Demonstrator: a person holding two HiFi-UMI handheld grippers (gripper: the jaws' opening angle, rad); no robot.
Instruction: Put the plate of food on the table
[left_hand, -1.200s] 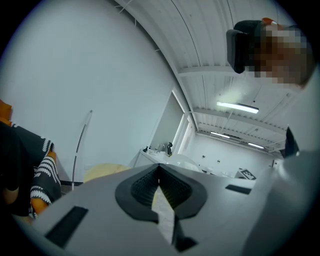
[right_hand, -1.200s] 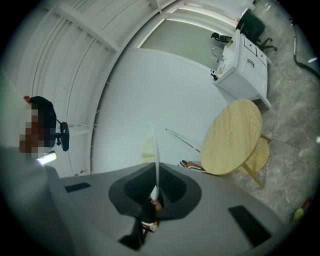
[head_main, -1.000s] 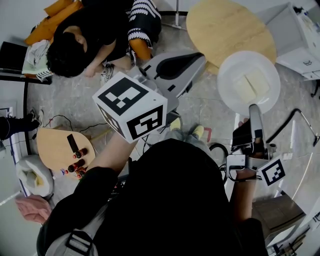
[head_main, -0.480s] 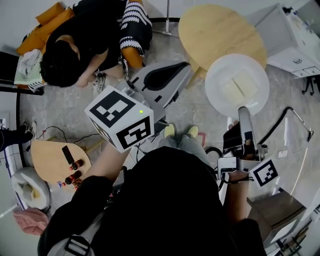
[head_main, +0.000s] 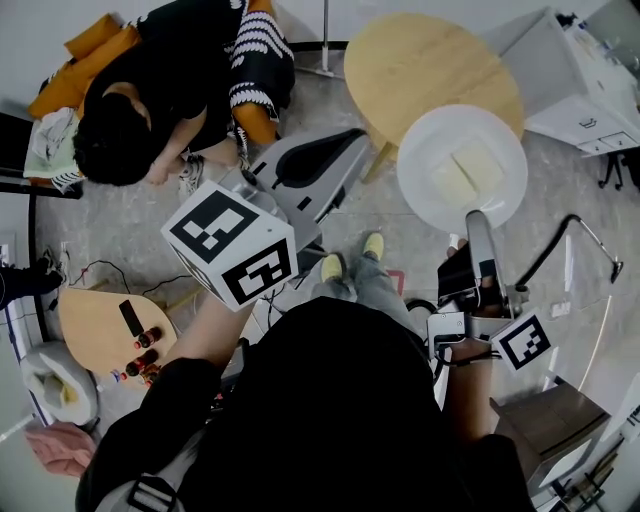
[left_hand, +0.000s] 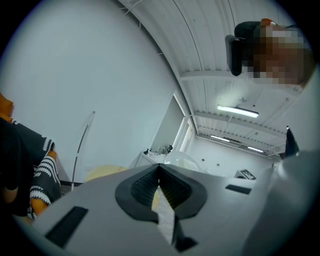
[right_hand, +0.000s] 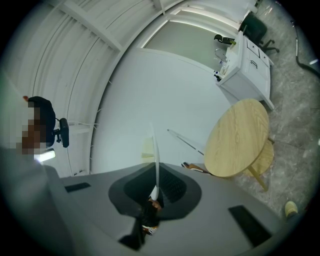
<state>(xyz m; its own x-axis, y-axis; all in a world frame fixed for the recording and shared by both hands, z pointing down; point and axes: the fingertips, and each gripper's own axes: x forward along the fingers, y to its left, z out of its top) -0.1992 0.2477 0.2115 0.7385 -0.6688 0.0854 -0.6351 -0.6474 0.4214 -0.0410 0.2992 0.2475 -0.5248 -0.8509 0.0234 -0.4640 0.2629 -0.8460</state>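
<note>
Half done. Right tool (head_main: 479, 222) pinched tight on rim of plate (head_main: 460, 125). Plate with food (head_main: 466, 170) up in air by desk (head_main: 420, 60), not down yet. Left tool (left_hand: 159, 174) closed, empty.

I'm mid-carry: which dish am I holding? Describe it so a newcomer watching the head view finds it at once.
Start at the big round wooden table at the top of the head view. Overlapping its near edge in the picture is a round white plate, its near rim clamped in the right tool. Nothing else around it is a held dish, and it carries two pale square slices.
</note>
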